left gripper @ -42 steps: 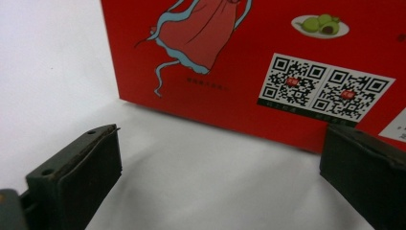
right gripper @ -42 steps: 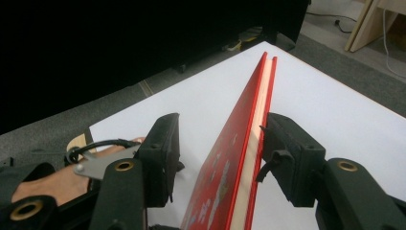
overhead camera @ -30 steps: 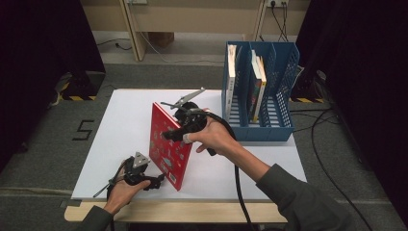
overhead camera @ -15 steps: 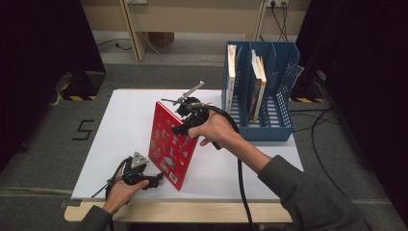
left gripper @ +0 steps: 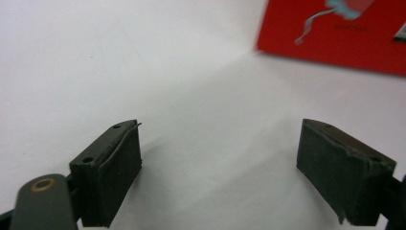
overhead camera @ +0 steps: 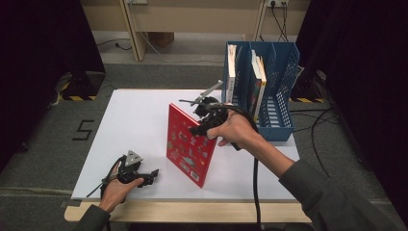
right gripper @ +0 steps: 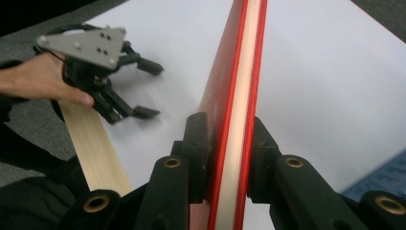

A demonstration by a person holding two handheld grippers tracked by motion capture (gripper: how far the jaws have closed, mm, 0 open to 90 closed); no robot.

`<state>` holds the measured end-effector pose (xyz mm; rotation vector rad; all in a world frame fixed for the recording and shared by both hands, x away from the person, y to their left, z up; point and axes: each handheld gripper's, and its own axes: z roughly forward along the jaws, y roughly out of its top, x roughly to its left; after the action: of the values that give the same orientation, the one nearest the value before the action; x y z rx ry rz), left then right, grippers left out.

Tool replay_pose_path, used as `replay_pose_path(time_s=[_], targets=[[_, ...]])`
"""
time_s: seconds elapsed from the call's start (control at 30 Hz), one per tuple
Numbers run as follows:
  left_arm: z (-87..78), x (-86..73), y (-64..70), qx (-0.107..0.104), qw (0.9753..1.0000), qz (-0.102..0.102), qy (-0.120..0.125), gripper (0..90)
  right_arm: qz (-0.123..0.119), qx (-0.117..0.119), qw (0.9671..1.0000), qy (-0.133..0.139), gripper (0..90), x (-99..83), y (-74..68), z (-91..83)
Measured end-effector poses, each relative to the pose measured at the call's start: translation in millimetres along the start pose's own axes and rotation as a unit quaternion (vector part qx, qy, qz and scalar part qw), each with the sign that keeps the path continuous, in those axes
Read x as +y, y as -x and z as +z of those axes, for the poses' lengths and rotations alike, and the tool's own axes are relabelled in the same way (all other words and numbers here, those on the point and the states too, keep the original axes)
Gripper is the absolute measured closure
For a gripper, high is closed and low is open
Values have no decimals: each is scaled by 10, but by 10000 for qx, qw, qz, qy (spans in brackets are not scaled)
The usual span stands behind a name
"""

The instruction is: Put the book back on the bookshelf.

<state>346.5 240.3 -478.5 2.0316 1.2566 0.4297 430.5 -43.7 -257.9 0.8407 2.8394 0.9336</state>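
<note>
A thin red book [overhead camera: 189, 144] stands upright on its lower edge on the white table top [overhead camera: 134, 125]. My right gripper [overhead camera: 198, 128] is shut on the book's top edge; in the right gripper view both jaws clamp the red book [right gripper: 234, 96] edge-on. My left gripper [overhead camera: 153, 175] rests low near the table's front left, open, with nothing between its fingers [left gripper: 112, 167]. In the left gripper view the red book [left gripper: 335, 33] lies ahead at the upper right, apart from the jaws. The left gripper [right gripper: 143, 88] also appears in the right gripper view.
A blue file rack [overhead camera: 281, 91] with several upright books stands at the table's back right, just behind the right hand. The table's wooden front edge [overhead camera: 192, 211] runs below the white top. Cables trail on the floor to the right.
The right gripper has tipped the red book from a lean up to standing nearly vertical and shifted it slightly right. The left gripper has stayed in place.
</note>
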Motion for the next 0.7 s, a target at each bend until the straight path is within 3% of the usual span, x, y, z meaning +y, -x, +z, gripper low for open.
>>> replay_pose_path(time_s=[0.2, 0.47, 0.7], targets=[[10, -3, -35, 46, 10000, -44, -12, 148, 188, -244, 9995, -87, 768, -236, 140, -249], [17, -8, -33, 56, 10000, -26, -9, 139, 442, -389, 9982, -138, 777, -497, 248, -498], [22, -6, -30, 57, 10000, -27, -10, 133, 499, -358, 9979, -184, 781, -456, 258, -482]])
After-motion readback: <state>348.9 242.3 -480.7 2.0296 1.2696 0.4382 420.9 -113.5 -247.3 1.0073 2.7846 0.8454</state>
